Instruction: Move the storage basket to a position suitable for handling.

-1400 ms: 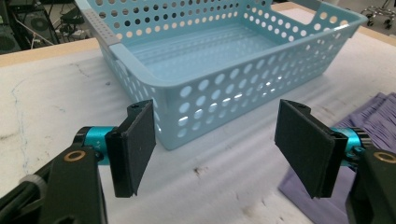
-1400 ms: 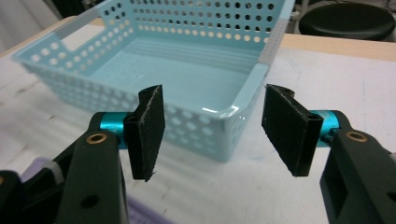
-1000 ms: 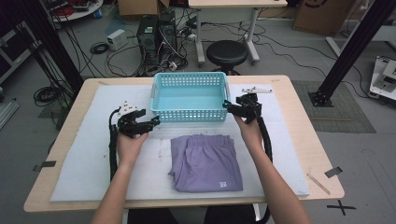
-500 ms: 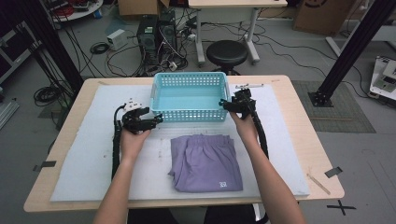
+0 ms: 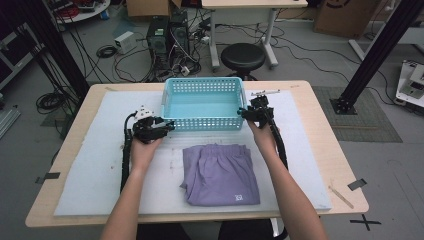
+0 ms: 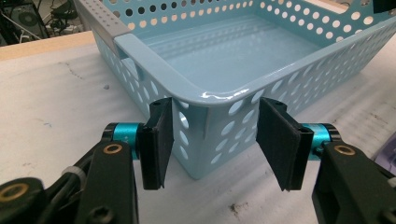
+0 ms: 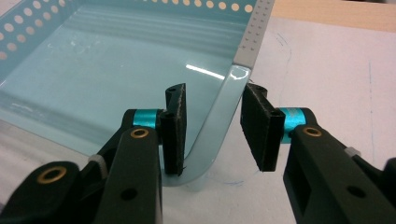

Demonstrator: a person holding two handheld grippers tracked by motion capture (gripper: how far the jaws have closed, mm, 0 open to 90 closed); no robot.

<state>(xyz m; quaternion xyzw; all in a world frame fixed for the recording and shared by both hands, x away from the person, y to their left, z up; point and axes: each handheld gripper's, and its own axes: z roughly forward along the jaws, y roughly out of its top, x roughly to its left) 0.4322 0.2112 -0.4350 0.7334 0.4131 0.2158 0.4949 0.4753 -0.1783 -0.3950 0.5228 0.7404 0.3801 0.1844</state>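
Purple folded cloth garment (image 5: pixel 220 174) lies flat on the white foam mat (image 5: pixel 95 175) nearest the person, between the two forearms, its small white label at the near right corner. Both forearms reach forward from the near edge of the wooden table (image 5: pixel 330 150), hands wrapped around the gripper handles. Just beyond the garment, the left gripper (image 5: pixel 167 127) sits at the near left corner of the light blue perforated plastic basket (image 5: pixel 202 120); in the left gripper view its fingers (image 6: pixel 156 140) stand apart on either side of that rounded corner, not clamped. The right gripper (image 5: pixel 243 113) is at the basket's near right corner; in the right gripper view its fingers (image 7: pixel 175 135) straddle the curved rim, one inside the basket and one outside, with gaps showing, so they are open too. The basket sits upright and empty, its long axis running left to right across the table. Beyond the table stand a black round stool (image 5: pixel 243 56) and a dark computer tower (image 5: pixel 167 32) among loose cables on the floor.
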